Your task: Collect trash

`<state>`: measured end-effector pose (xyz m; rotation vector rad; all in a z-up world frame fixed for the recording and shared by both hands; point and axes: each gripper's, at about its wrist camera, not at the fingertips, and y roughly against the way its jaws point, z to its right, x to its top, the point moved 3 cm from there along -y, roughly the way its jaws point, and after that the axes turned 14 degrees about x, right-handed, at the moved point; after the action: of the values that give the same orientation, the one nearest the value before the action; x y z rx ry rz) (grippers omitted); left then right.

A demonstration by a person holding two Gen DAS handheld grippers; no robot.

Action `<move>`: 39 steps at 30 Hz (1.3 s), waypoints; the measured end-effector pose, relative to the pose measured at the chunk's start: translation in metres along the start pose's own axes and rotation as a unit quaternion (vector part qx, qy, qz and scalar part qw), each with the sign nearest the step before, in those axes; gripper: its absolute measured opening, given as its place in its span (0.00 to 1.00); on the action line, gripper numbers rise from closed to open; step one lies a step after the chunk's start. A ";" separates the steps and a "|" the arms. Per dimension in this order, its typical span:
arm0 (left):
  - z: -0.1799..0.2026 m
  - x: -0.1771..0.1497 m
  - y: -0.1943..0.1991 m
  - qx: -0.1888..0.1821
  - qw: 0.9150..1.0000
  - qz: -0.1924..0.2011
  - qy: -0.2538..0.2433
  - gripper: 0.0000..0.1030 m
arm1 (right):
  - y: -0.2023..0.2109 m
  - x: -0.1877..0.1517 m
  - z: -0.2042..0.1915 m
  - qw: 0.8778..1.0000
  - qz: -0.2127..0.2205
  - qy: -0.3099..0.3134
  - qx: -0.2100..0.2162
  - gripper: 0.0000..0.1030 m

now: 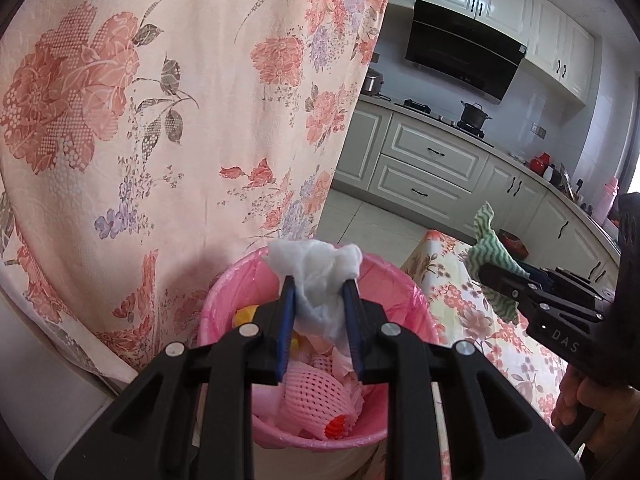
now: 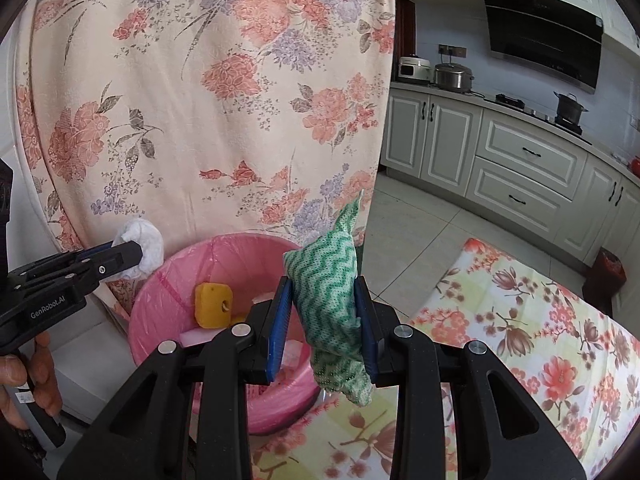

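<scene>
Tissue [image 1: 316, 280], white and crumpled, sits clenched between the blue pads of the left gripper [image 1: 319, 284], held right over the far rim of the pink-lined bin [image 1: 224, 292]. In the right wrist view the same wad shows at the bin's left edge, close against the floral curtain [image 2: 224, 92] that hangs behind it.

The right gripper [image 2: 323, 284] grasps a green-and-white wavy cloth [image 2: 328, 304], its jaws pressed on both sides of the bundle, with a loose tail drooping below the pads and a peak sticking up above them. It hangs at the near right side of the bin, above the edge where the rim meets the flowered tablecloth [image 2: 540, 344].

Inside the bin lie a yellow sponge block [image 2: 213, 305], a pink foam fruit net [image 1: 316, 392] and paler scraps; what the red-orange bit low in the bin is cannot be made out.

Room is tight on the left, where curtain and a pale surface close in on the bin. To the right the table edge runs on, and beyond it lies bare tiled floor [image 2: 416, 236] up to the kitchen cabinets [image 2: 520, 168]. A hand [image 1: 580, 404] grips the right tool's handle low at the right of the left view.
</scene>
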<state>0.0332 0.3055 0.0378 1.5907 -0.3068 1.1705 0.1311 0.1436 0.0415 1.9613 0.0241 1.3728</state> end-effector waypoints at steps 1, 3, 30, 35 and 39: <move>-0.002 0.001 -0.001 0.001 1.000 -0.001 0.000 0.23 | -0.004 0.002 -0.003 1.000 0.000 0.001 0.004 0.30; -0.004 0.002 -0.005 0.002 1.000 -0.003 0.000 0.23 | -0.011 0.006 -0.008 1.000 -0.003 0.001 0.010 0.30; -0.024 -0.001 -0.033 0.014 0.999 -0.032 0.023 0.55 | -0.065 0.018 -0.016 0.998 -0.022 -0.014 0.059 0.52; -0.026 -0.008 -0.020 0.022 0.999 -0.035 0.029 0.63 | -0.058 0.011 -0.014 0.998 -0.022 -0.015 0.052 0.54; -0.024 -0.015 -0.006 0.024 0.999 -0.038 0.031 0.74 | -0.044 0.002 -0.011 0.999 -0.019 -0.019 0.042 0.59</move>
<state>0.0174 0.3231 0.0201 1.5906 -0.1780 1.1740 0.1389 0.1824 0.0200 2.0461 0.1026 1.3293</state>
